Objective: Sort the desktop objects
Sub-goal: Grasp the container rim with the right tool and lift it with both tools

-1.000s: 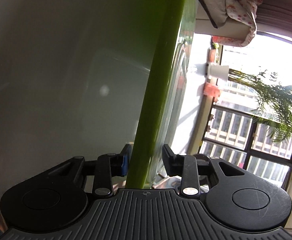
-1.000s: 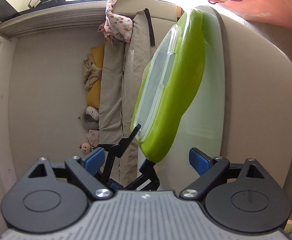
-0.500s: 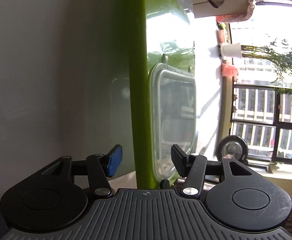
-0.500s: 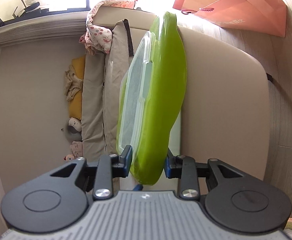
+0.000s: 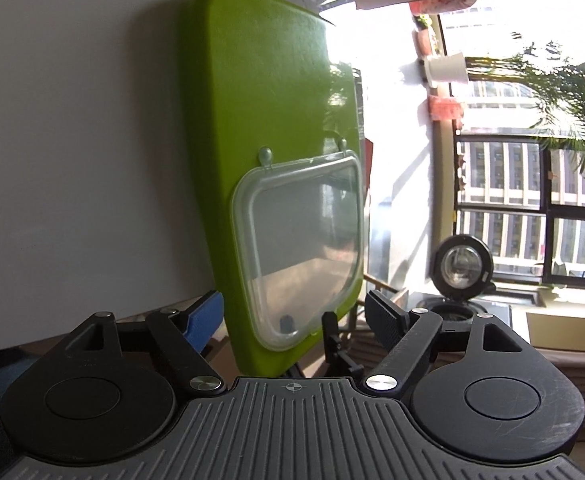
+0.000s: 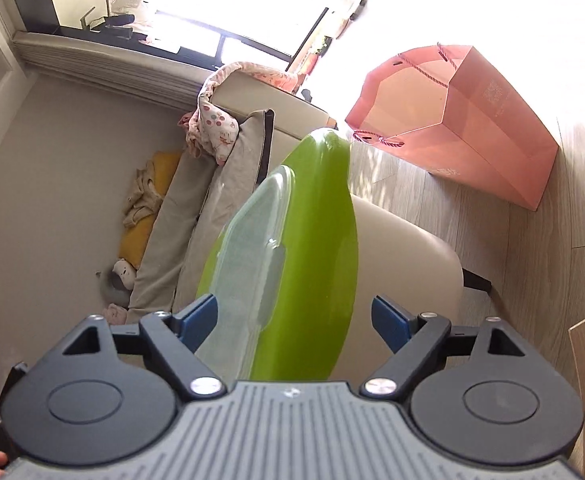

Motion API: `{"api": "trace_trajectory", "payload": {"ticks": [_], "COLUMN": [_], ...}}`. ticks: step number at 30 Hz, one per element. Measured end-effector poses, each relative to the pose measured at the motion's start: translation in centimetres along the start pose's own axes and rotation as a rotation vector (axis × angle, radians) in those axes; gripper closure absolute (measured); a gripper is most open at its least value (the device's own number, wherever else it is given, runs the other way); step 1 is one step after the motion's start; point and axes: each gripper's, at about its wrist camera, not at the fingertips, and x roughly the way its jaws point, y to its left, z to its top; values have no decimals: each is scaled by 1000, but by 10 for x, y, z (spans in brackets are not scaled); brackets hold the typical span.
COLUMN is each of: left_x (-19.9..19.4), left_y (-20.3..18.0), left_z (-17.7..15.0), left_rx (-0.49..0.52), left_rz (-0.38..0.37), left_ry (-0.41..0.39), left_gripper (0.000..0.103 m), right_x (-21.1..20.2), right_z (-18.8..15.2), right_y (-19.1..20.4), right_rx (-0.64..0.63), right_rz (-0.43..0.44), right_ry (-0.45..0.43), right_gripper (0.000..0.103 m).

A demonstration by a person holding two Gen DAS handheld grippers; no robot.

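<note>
A flat green case with a clear plastic lid is in both views. In the left wrist view it stands on edge against a white surface. My left gripper is open; the case's near corner sits between its fingers, apart from them. In the right wrist view the same green case with its clear lid lies between the fingers of my right gripper. That gripper is open wide, and its blue pads are clear of the case.
A pink paper bag stands on the wooden floor. A beige chair or table edge lies behind the case. A sofa with cushions and toys is at the left. A window with a railing and a fan are to the right.
My right gripper had shut on the case and has now opened wide. My left gripper has opened further and drawn back, and the case now shows its broad face.
</note>
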Motion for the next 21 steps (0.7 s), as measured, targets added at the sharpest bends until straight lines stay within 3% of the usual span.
{"api": "trace_trajectory", "payload": {"ticks": [3,6,8,10,12,17,21], "left_x": [-5,-8,-6,-6,-3,13,35], "left_y": [5,12,13,14,17,23,17], "left_z": [0,2,4,7,11,30,53], "left_rx": [-8,-7,-8,-9,-22,-65,-38], "left_rz": [-24,-19,-12,-6,9,52,110], "left_ry": [9,-10,-22,-35,-46,-58,-73], "left_gripper": [20,19,15,12,11,10,10], "right_x": [24,35,32,26,22,15,-1], "right_z": [3,3,7,13,21,36,32], "right_y": [-1,0,3,6,7,6,-15], "right_rx": [37,152,284,392,504,626,717], "right_rz": [34,77,31,63,84,92,136], "right_ry": [60,130,169,196,244,370,375], "right_gripper": [21,48,51,63,68,70,75]}}
